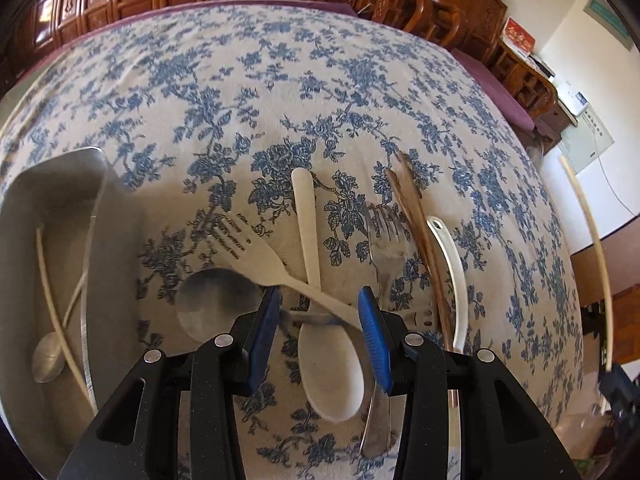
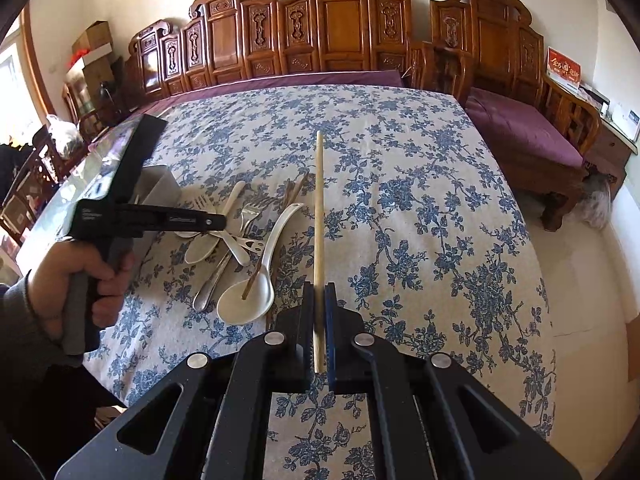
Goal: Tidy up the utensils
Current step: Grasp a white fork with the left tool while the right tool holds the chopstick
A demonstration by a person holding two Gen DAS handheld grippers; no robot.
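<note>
We pinch a pale chopstick (image 2: 319,216) in our right gripper (image 2: 319,320); our left gripper (image 1: 320,320) hangs half-open, empty, over the crossed spoons (image 1: 316,280), probably choosing one for the tray (image 1: 60,184) on the left.

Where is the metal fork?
In the left wrist view the metal fork lies on the tablecloth, between the white spoon and the brown chopsticks.

A home living or dining room is shown. Carved wooden benches (image 2: 340,28) with purple cushions (image 2: 524,128) are lined along the top of the frame, and a floral tablecloth (image 2: 420,200) is spread across the centre, with cardboard boxes (image 2: 94,44) stacked at upper left.
</note>
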